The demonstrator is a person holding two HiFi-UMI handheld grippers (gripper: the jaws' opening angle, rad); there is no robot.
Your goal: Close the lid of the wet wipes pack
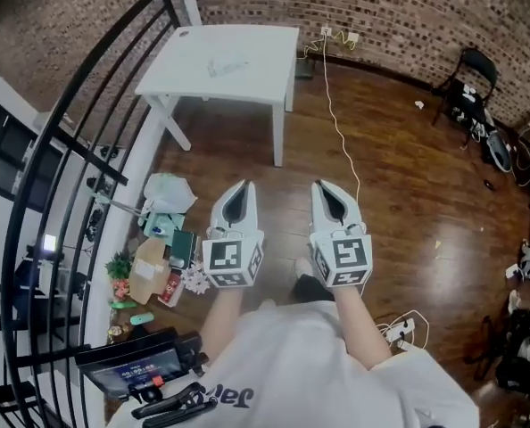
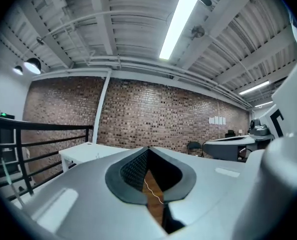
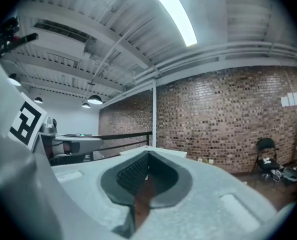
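A small pale pack, likely the wet wipes pack (image 1: 227,65), lies on the white table (image 1: 265,43) at the far end of the room; its lid is too small to make out. My left gripper (image 1: 240,185) and right gripper (image 1: 321,185) are held side by side in front of the person, over the wooden floor and well short of the table. Both are shut with nothing between the jaws. In the left gripper view the jaws (image 2: 148,148) meet at their tips, with the table (image 2: 83,151) beyond at the left. In the right gripper view the gripper (image 3: 148,153) is likewise shut.
A black railing (image 1: 78,141) runs along the left. Bags, boxes and a plant (image 1: 162,248) clutter the floor beside it. A white cable (image 1: 336,123) crosses the wooden floor. A black chair (image 1: 470,78) stands at the back right, and a power strip (image 1: 399,328) lies near the person's feet.
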